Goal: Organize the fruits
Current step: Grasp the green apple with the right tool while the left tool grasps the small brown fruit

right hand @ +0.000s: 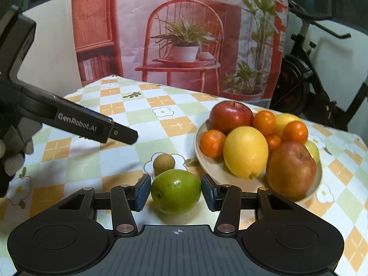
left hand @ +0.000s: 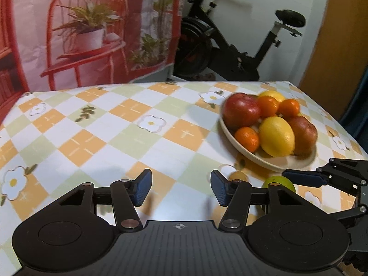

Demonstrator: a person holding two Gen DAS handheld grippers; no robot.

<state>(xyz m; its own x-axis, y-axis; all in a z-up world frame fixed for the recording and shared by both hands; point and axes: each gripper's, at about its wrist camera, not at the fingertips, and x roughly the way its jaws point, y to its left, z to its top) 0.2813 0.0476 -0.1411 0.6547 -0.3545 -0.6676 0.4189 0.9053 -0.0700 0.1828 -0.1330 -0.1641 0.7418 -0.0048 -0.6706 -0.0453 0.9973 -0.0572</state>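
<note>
bowl [right hand: 208,161] | 2 apples | 2 lemons | 1 green fruit [right hand: 176,192] on table

Left wrist view: camera sits just behind its own black tongs [left hand: 181,187], looking forward and down along them across the desk with the orange, green and white checked cloth [left hand: 96,124]. It faces a printed red-chair backdrop [left hand: 92,30] and a black exercise bike [left hand: 230,46] beyond the far edge.

Right wrist view: camera likewise sits behind its own black tongs [right hand: 176,192], tilted down, close over the desk [right hand: 161,105], facing the same backdrop [right hand: 184,34] more squarely.

Shared ground: both views take in the cream round bowl of red, orange and yellow fruit [left hand: 271,163] [right hand: 207,161], the smooth green round fruit [left hand: 279,182] [right hand: 176,191] and the small brown round fruit [left hand: 238,176] [right hand: 163,161]. Each view catches the other tool at its edge.
</note>
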